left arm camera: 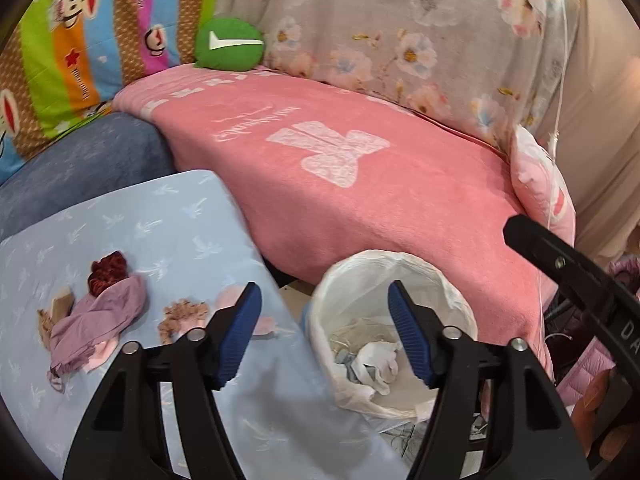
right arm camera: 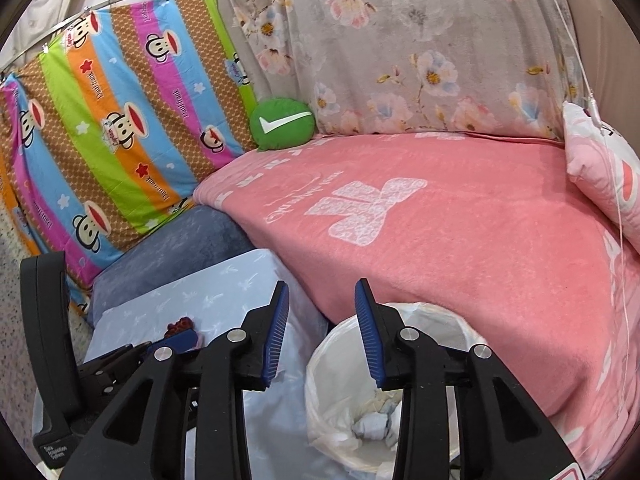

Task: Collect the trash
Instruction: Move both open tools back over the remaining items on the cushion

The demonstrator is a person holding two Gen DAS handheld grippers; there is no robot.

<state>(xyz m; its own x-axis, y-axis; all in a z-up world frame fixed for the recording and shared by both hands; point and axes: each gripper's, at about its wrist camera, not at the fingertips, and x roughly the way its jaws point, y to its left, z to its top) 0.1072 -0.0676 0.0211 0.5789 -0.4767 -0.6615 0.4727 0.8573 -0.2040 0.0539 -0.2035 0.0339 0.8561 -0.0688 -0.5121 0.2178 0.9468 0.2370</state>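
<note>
A: Left tool spread wide, nothing between the blue pads. Hovering over the gap between the table and the trash bin.

B: Right tool parted too, narrower than the left, also carrying nothing. Seen in the left wrist view only as a black arm at the right edge.

A: Trash on the light blue tablecloth: a crumpled purple wrapper lying over a dark red scrap, a tan piece just beside it on the left, pale pink bits under its lower end.

B: And a brownish crumpled scrap near the left pad, with a pink scrap partly hidden behind that pad.

A: Bin lined with a white bag, standing on the floor between table and the pink blanket. Crumpled white paper at the bottom.

B: Green cushion with white tick at the far corner of the blanket, touching the striped monkey-print cloth. Grey floral sheet hanging behind.
</note>
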